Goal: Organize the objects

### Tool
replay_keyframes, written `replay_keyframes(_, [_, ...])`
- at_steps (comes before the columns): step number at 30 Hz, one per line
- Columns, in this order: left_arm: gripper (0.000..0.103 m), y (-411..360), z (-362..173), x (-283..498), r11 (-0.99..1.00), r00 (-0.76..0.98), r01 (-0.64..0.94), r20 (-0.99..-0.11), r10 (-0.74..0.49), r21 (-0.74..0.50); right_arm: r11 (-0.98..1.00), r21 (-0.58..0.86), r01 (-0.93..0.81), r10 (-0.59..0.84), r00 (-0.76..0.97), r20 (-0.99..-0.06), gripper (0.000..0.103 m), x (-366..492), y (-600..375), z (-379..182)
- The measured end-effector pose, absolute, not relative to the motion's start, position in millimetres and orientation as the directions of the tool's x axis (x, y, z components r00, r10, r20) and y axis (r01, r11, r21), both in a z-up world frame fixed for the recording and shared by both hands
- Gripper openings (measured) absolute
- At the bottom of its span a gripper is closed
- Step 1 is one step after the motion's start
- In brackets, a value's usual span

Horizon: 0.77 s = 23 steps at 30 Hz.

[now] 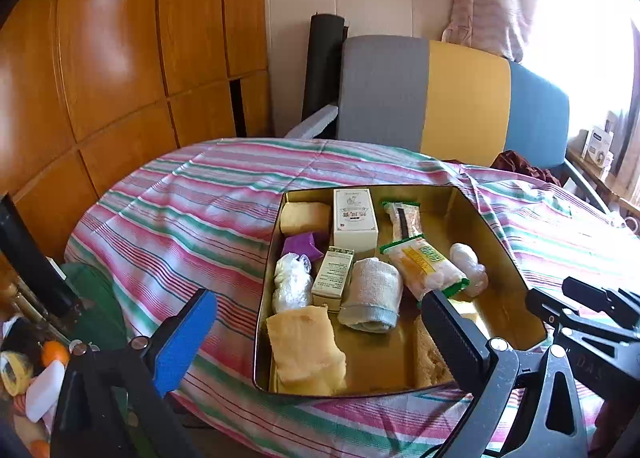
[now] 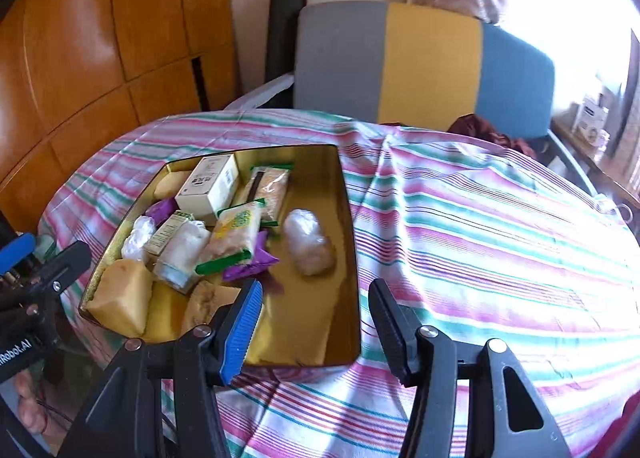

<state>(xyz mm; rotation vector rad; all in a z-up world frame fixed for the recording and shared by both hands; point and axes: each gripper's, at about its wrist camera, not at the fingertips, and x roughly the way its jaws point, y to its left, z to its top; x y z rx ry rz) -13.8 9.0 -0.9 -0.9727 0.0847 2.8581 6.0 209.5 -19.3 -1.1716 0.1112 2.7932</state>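
An open gold tin [image 1: 376, 358] sits on the striped tablecloth [image 1: 192, 217]. It holds a white box [image 1: 355, 217], yellow sponges [image 1: 304, 342], a rolled towel [image 1: 374, 298], a green-edged snack packet [image 1: 426, 266], a purple packet [image 1: 302, 244] and a plastic-wrapped lump [image 1: 468, 266]. My left gripper [image 1: 316, 302] hovers over the tin's near end, jaws wide open and empty. My right gripper [image 2: 316, 286] hangs open over the tin's near right corner [image 2: 308, 310] with nothing between its fingers. The wrapped lump [image 2: 308, 242] lies just beyond it.
A chair [image 1: 464, 97] with a grey, yellow and blue back stands behind the table. Wooden cabinet doors [image 1: 120, 57] line the left. Clutter with an orange [image 1: 54, 352] lies low at the left. A cluttered side shelf [image 1: 598, 149] is at the far right.
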Motion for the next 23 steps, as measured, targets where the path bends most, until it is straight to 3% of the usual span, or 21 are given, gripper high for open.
replay_keyframes(23, [0.103, 5.2, -0.8, 0.8, -0.995, -0.79, -0.099, -0.608, 0.073, 0.009, -0.995, 0.013, -0.095, 0.057, -0.695, -0.717, 0.056, 5.1, 192.8, -22.6])
